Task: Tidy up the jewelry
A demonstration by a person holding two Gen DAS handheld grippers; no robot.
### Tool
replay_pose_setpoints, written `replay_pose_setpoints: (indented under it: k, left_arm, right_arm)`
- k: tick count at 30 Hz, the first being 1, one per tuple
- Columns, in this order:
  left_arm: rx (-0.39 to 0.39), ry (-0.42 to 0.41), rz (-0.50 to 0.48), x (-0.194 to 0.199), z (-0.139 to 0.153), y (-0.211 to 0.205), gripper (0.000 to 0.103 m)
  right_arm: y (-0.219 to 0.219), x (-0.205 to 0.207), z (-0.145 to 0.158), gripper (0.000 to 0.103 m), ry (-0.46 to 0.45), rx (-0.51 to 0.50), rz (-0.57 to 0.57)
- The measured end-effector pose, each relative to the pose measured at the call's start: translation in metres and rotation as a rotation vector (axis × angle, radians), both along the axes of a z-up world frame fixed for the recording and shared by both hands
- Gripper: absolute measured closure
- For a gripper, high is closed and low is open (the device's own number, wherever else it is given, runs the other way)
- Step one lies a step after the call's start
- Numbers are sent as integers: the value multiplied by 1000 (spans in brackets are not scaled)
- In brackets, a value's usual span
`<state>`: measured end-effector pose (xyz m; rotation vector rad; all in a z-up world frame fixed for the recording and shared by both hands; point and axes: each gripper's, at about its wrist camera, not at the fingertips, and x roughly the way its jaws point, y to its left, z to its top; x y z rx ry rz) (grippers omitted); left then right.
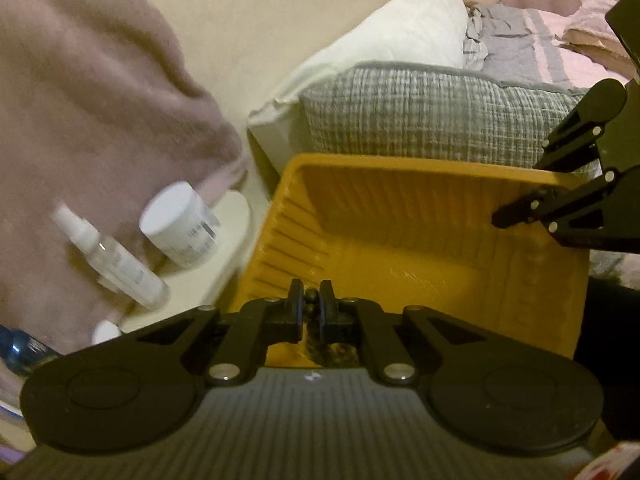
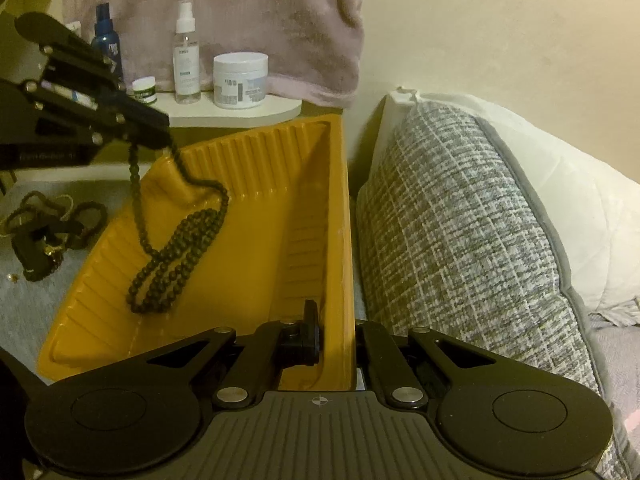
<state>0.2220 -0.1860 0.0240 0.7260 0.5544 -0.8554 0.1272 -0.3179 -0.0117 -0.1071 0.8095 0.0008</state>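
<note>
A cream wall backs a bed covered in grey fabric, where one mustard-yellow ribbed plastic tray (image 2: 256, 248) sits beside one grey-and-white woven pillow (image 2: 460, 224). The left claw (image 1: 311, 307) is closed on a strand of dark round beads, the bead necklace (image 2: 176, 240), which hangs into the tray with its loops resting on the tray's floor. The right claw (image 2: 334, 320) straddles the tray's right wall; one finger is inside and the other is hidden, so I cannot tell its state. One tangled pile of dark jewelry (image 2: 44, 228) lies on the bed by the tray's left edge, hard to make out. On a white shelf (image 2: 240, 114) stand two bottles and two jars below one hanging pink towel (image 2: 248, 20).
</note>
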Motion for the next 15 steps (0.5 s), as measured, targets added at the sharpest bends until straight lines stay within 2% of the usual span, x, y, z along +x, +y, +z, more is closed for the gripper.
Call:
replay_pose_setpoints:
  k: [5, 7, 9, 13, 15]
  left_arm:
    - [-49, 55, 47, 8, -1, 12, 89]
    - [-62, 57, 71, 10, 2, 20, 85]
    - [-77, 54, 99, 11, 6, 32, 85]
    - [-124, 51, 209, 11, 14, 71, 77]
    - [-151, 52, 285, 9, 16, 96, 77]
  right_arm:
    - [-3, 4, -2, 100, 31, -1, 11]
    - [-4, 6, -1, 100, 40, 3, 12]
    - [-5, 7, -1, 100, 46, 9, 12]
    - [-6, 7, 0, 100, 52, 15, 10]
    - [-5, 7, 1, 100, 52, 13, 11]
